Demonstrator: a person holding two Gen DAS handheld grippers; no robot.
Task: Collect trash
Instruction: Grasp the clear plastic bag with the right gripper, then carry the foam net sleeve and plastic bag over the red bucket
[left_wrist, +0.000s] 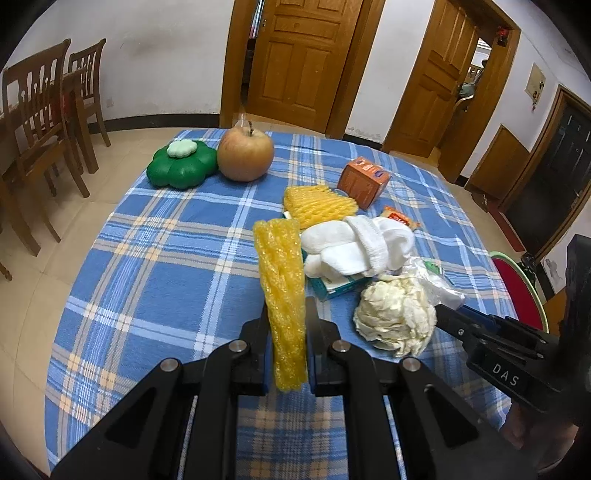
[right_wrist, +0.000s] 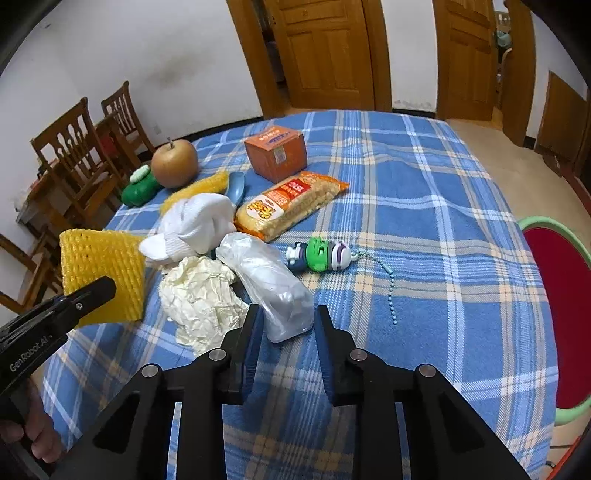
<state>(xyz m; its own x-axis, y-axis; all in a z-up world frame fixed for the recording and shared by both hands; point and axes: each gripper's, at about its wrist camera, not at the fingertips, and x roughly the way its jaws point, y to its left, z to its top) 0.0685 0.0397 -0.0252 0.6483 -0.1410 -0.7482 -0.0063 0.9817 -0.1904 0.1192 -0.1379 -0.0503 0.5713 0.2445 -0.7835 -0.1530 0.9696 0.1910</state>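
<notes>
My left gripper (left_wrist: 286, 314) is shut on a yellow foam fruit net (left_wrist: 282, 295) and holds it upright above the blue plaid tablecloth (left_wrist: 166, 258). The same net shows at the left of the right wrist view (right_wrist: 103, 273). My right gripper (right_wrist: 286, 314) is open, its jaws on either side of the near end of a clear crumpled plastic bag (right_wrist: 269, 284). A crumpled cream paper wad (right_wrist: 199, 299) lies just left of the bag and also shows in the left wrist view (left_wrist: 395, 317). A second yellow foam net (left_wrist: 317, 205) lies farther back.
Also on the table are an apple (left_wrist: 245, 153), a green flower-shaped box (left_wrist: 181, 164), an orange carton (right_wrist: 277, 151), a noodle packet (right_wrist: 291, 201), white socks (right_wrist: 195, 225), a teal box (left_wrist: 336, 286) and a toy keychain (right_wrist: 319, 253). A red stool (right_wrist: 557, 317) stands at the right, wooden chairs (left_wrist: 37, 122) at the left.
</notes>
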